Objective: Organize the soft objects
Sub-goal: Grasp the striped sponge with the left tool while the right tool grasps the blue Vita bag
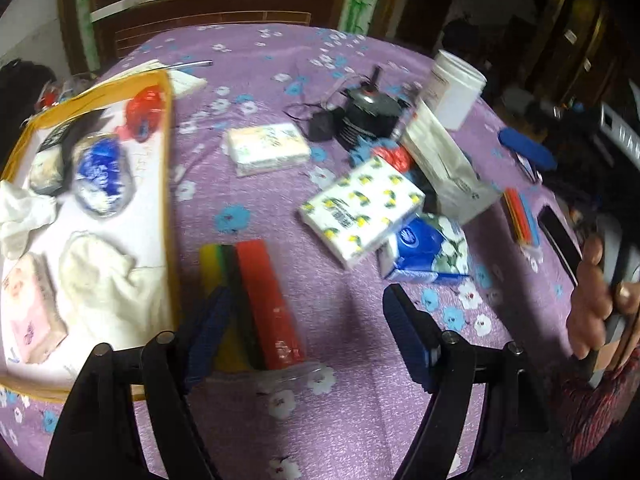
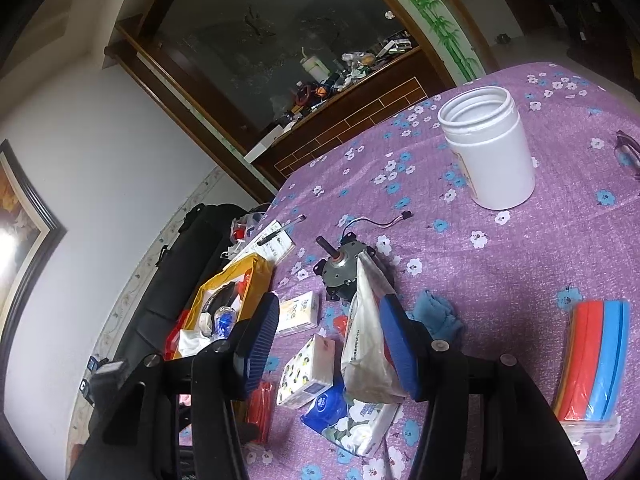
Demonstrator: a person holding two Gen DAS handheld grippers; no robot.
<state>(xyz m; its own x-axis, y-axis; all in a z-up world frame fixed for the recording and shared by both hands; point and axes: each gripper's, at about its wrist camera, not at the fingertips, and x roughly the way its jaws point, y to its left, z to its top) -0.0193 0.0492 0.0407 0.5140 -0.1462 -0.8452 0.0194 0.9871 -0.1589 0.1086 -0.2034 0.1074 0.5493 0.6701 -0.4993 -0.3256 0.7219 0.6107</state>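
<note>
My left gripper (image 1: pixel 308 332) is open and empty, low over a pack of red, black and yellow sponges (image 1: pixel 256 304) on the purple cloth. Beside it stands a yellow-rimmed box (image 1: pixel 170 168) holding white cloths (image 1: pixel 100 280), a pink tissue pack (image 1: pixel 32 308) and wrapped bundles (image 1: pixel 104 176). A lemon-print tissue pack (image 1: pixel 360 212), a blue floral pack (image 1: pixel 428 252) and a pale pack (image 1: pixel 268 146) lie on the cloth. My right gripper (image 2: pixel 328 348) is open and empty above the lemon pack (image 2: pixel 308 372), the blue pack (image 2: pixel 348 416) and a white bag (image 2: pixel 368 336).
A grey motor (image 2: pixel 344 268) with wires, a white plastic jar (image 2: pixel 488 148), a blue cloth (image 2: pixel 436 312) and a bagged stack of red and blue sponges (image 2: pixel 596 364) lie on the table. Glasses (image 2: pixel 628 152) sit at the far right. The right hand (image 1: pixel 600 296) shows in the left wrist view.
</note>
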